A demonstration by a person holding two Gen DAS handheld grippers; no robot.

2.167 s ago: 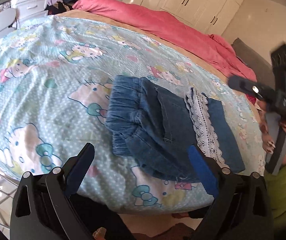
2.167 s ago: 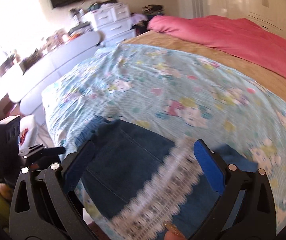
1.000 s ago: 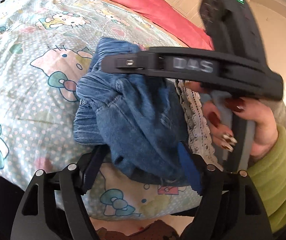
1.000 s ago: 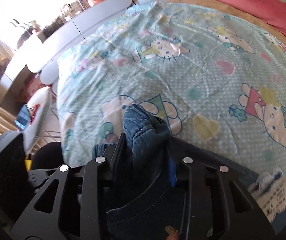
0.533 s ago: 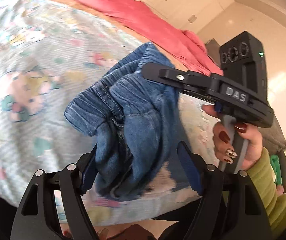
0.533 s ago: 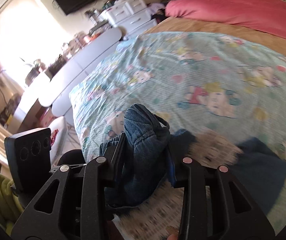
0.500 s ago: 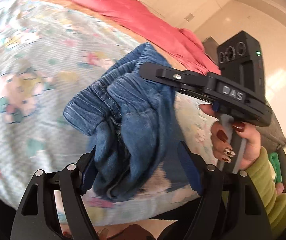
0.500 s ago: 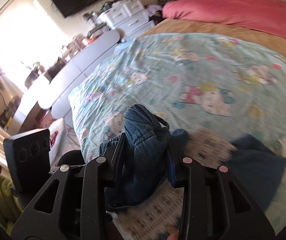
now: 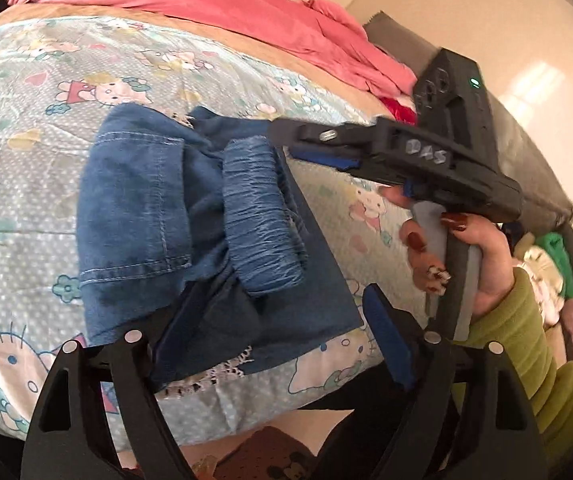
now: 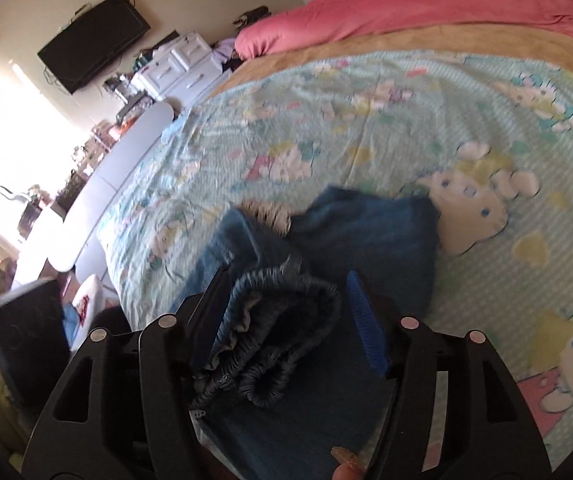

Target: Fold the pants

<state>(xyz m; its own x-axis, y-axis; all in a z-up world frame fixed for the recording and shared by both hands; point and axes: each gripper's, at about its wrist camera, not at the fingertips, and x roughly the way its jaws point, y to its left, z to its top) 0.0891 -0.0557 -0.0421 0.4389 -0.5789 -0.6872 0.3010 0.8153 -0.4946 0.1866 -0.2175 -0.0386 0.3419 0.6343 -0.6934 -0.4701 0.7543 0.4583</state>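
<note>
The blue denim pants (image 9: 174, 216) with white lace trim lie folded on the Hello Kitty bedspread (image 9: 22, 184) near the bed's front edge. Their elastic waistband (image 9: 260, 216) rests on top of the lower layers. My left gripper (image 9: 282, 328) is open, its jaws either side of the pants' near edge. My right gripper (image 10: 288, 308) is open, with the bunched waistband (image 10: 282, 332) loose between its jaws. The right gripper also shows in the left wrist view (image 9: 318, 146), held over the waistband's far end by a hand in a green sleeve.
A pink duvet (image 9: 206, 4) lies across the far side of the bed. A white dresser (image 10: 178, 68), a wall TV (image 10: 94, 48) and a long white desk (image 10: 118, 172) stand to the left. Clothes (image 9: 550, 264) are piled at the right.
The right gripper carried the waistband over the legs, laid it on top and opened. The left gripper opened wider. The pants now lie flat in a shorter fold.
</note>
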